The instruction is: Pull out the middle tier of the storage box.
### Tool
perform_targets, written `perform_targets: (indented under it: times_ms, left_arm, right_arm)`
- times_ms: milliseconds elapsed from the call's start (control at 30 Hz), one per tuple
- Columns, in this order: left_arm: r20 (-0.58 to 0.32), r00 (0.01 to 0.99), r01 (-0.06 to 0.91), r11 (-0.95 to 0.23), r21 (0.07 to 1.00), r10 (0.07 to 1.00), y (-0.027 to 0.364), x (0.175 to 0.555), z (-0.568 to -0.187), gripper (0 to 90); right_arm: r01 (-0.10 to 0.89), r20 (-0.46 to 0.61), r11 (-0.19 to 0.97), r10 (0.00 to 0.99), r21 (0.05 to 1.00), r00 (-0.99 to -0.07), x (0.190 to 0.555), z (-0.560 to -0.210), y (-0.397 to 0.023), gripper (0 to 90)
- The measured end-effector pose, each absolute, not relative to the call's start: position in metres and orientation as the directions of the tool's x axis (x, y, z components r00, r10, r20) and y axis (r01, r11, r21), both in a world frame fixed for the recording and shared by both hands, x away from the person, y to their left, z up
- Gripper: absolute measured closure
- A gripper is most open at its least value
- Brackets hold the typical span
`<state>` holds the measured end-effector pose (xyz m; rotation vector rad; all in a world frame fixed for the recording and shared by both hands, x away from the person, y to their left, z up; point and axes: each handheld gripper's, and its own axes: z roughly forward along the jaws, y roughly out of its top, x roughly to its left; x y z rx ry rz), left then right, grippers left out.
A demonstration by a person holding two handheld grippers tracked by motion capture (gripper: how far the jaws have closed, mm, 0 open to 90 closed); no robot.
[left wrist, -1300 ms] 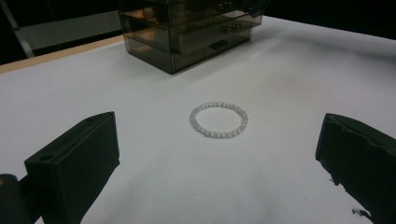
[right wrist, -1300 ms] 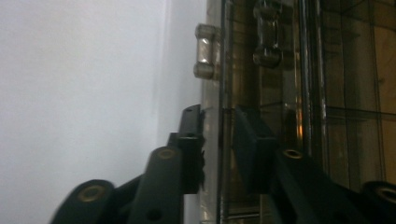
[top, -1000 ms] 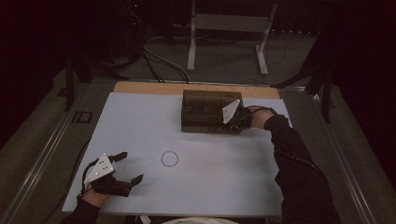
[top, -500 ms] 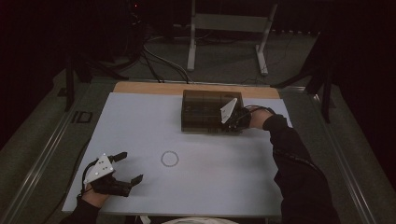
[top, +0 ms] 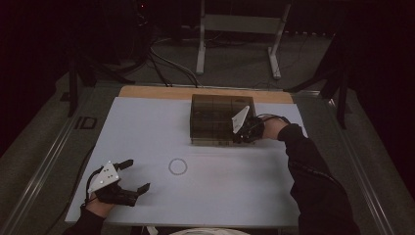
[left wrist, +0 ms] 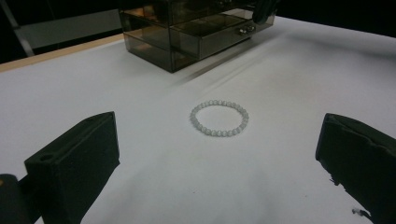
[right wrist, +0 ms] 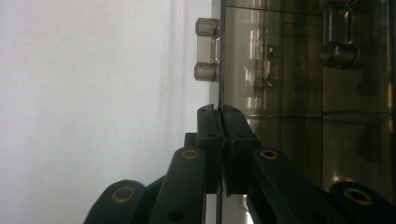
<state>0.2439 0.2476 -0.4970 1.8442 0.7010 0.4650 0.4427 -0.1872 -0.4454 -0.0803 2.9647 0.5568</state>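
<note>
The right gripper (top: 241,133) has just closed its jaws at the front of the smoked-acrylic drawer box (top: 220,117) at the counter's (top: 147,122) far side; they look pinched onto the thin edge of a drawer front beside its clear knob (right wrist: 207,49), a grip that likely readies a pull. Nothing else has shifted since a second ago. The left gripper (top: 131,177) rests near the front edge, jaws wide and empty, facing a ring of pale, glossy round beads, the bracelet (left wrist: 219,118), on the matte white surface.
</note>
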Motion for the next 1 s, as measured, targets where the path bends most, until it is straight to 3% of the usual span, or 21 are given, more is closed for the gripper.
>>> perform_targets:
  times_ms: [1000]
  left_arm:
    - [-0.008,0.753,0.247,-0.27,0.931,0.659,0.247,0.244,-0.497,0.9]
  right_arm:
    - [-0.085,-0.114,0.916,-0.043,0.392,-0.993,0.424,-0.451,-0.191,87.7]
